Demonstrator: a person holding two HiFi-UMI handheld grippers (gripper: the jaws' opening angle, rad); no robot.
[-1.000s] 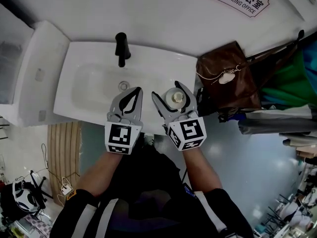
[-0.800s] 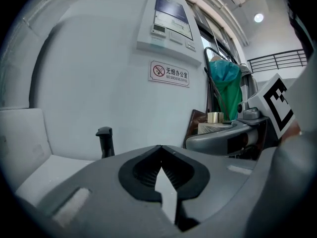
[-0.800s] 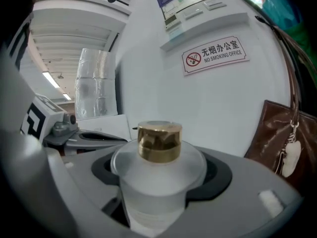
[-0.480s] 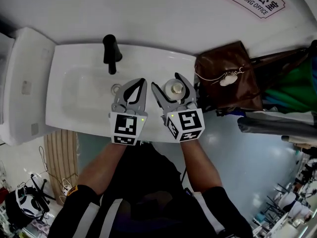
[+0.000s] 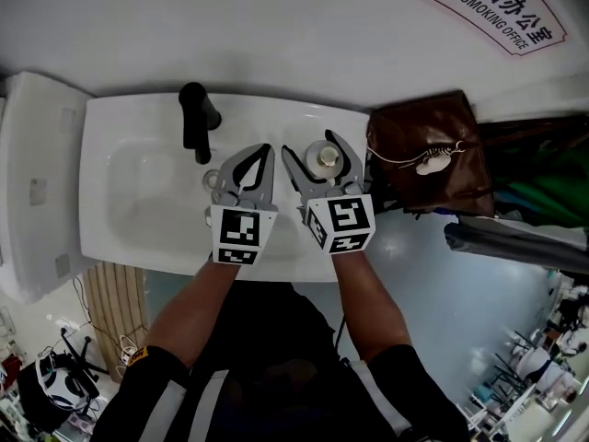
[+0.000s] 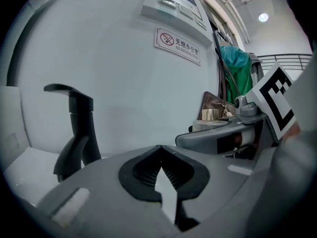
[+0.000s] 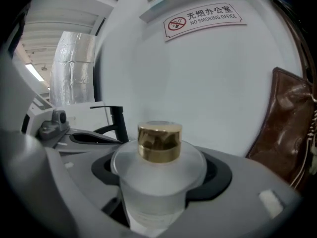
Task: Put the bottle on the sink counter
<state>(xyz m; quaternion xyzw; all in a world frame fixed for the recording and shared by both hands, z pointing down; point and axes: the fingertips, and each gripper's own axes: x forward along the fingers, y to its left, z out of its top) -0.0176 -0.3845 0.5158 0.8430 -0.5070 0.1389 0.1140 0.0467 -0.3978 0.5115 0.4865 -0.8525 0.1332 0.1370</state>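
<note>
1. The right gripper (image 5: 311, 151) clamps the bottle (image 5: 324, 155) upright, gold cap up, right of the faucet (image 5: 195, 118) and over the counter (image 5: 350, 122).
2. The left gripper (image 5: 263, 155), clenched and empty, sits between faucet and bottle; the move probably goes straight down.

1. The bottle (image 7: 157, 182) has its base hidden under the fingers (image 7: 237, 187) of the right gripper (image 5: 311, 150); contact with the bench (image 5: 129, 118) cannot be told.
2. Beyond the fingers, the sign (image 5: 492, 12) is cut by the top edge.
</note>
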